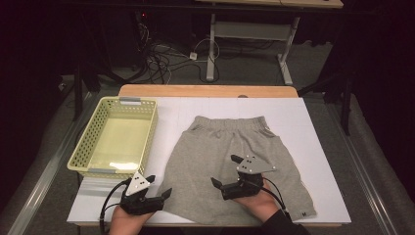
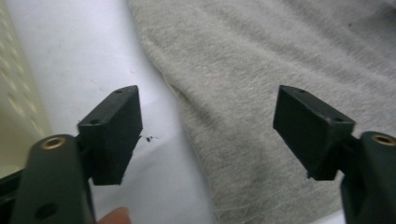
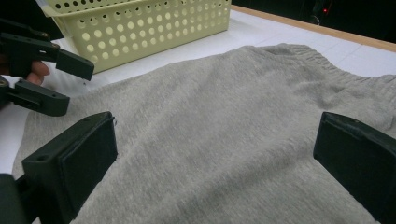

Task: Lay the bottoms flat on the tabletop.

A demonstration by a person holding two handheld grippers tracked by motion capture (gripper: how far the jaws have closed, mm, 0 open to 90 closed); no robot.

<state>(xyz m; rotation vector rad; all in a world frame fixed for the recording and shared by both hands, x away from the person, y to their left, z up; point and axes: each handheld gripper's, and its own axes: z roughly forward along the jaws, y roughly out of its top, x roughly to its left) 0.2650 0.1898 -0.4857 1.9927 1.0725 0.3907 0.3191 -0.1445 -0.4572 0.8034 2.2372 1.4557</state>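
Observation:
A pair of grey shorts [image 1: 230,152] lies flat on the white table cover, waistband at the far side. My left gripper [image 1: 160,185] hovers at the shorts' near left edge; in the left gripper view its jaws [image 2: 208,100] stand apart over that edge of the shorts [image 2: 261,70], pressing on nothing. My right gripper [image 1: 224,170] is over the lower middle of the shorts, open wide, with the grey cloth [image 3: 219,107] below it and nothing between the pads. The left gripper [image 3: 74,86] also shows at the upper left of the right gripper view.
A pale yellow perforated basket [image 1: 85,142] stands empty at the table's left, close to the left gripper; it is also in the right gripper view [image 3: 140,28]. The white cover [image 1: 313,127] has bare room to the right of the shorts. Cables and a desk frame lie on the floor beyond.

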